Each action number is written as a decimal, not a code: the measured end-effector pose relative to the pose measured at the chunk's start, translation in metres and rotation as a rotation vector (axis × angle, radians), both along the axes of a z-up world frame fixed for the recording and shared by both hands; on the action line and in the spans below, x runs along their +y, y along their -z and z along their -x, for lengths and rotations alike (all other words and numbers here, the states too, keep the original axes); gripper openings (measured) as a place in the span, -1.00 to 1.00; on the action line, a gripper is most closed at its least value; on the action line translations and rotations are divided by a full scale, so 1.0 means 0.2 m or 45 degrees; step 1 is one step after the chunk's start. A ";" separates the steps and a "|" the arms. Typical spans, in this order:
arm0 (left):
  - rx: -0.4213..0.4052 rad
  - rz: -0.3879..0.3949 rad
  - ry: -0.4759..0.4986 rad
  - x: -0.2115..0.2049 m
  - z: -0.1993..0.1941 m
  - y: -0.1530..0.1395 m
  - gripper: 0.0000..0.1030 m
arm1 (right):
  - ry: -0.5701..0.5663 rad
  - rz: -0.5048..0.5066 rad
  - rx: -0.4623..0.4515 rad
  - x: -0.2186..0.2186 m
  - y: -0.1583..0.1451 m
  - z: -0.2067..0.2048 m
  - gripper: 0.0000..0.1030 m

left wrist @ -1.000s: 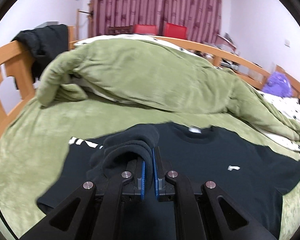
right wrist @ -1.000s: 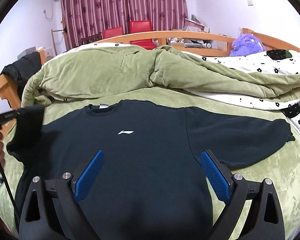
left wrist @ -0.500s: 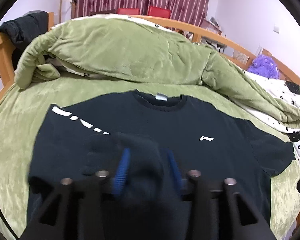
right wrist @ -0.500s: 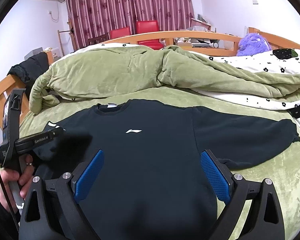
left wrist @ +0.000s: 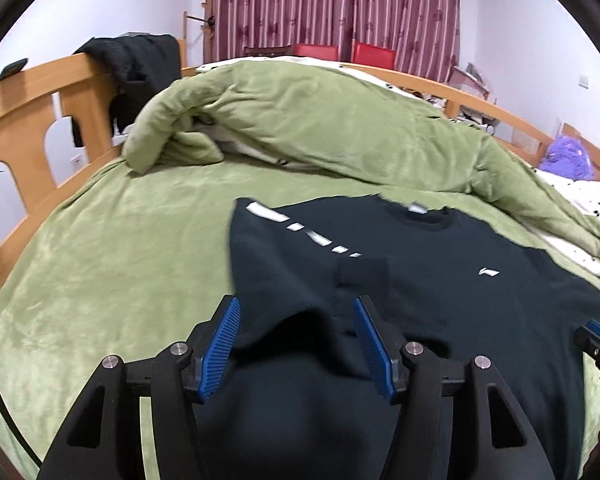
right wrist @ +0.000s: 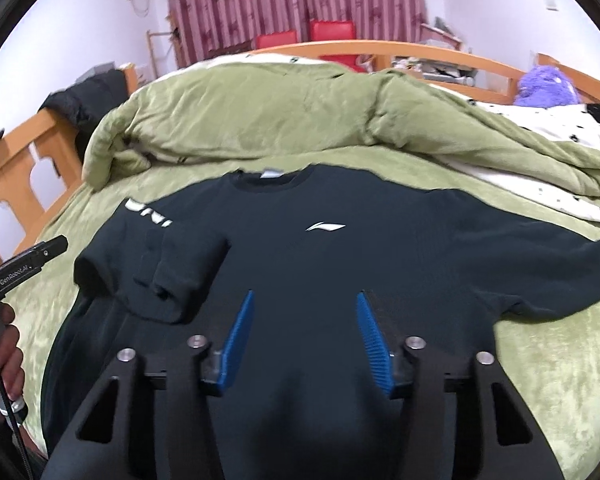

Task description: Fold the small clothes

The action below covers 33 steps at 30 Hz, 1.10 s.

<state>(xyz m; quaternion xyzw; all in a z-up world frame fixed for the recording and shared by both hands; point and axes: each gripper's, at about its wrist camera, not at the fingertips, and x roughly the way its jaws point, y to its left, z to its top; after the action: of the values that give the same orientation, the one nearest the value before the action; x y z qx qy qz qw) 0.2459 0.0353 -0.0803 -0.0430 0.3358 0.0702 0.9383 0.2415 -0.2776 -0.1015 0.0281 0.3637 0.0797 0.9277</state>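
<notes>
- Left hand-held gripper (left wrist: 296,340): jaws half-wide, just been opening, over the sleeve (right wrist: 180,276) now folded across the chest.
- Right hand-held gripper (right wrist: 304,340): half-wide, just been closing, nothing pinched, probably readying for a grab.
- Black sweatshirt (right wrist: 340,264) lies flat on the bed (right wrist: 548,352), other sleeve still spread.

Even indoor light, slight motion blur, fisheye-warped edges.

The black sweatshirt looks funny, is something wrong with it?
Nothing is damaged. The black sweatshirt just looks lopsided: one sleeve is folded in over the chest, while the other sleeve lies stretched out flat.
</notes>
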 end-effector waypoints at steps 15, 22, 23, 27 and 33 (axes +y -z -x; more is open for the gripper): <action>-0.015 -0.008 -0.044 0.35 -0.03 0.23 0.16 | -0.140 0.012 0.031 0.50 0.18 -0.19 0.07; -0.005 -0.002 -0.044 0.43 -0.09 0.33 0.16 | -0.256 0.085 0.022 0.79 0.27 -0.33 0.21; -0.004 -0.002 -0.045 0.43 -0.10 0.33 0.16 | -0.271 0.095 0.022 0.82 0.29 -0.35 0.30; 0.018 0.022 -0.033 0.45 -0.13 0.37 0.16 | -0.294 0.172 0.078 0.94 0.42 -0.44 0.41; 0.022 0.015 -0.011 0.43 -0.16 0.38 0.16 | -0.281 0.246 0.124 0.98 0.52 -0.48 0.57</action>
<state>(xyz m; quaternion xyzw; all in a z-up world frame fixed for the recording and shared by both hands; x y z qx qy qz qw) 0.2777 0.1204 -0.1560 -0.0495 0.3442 0.0725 0.9348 0.3379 -0.0820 -0.2051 -0.0976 0.4152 0.1443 0.8929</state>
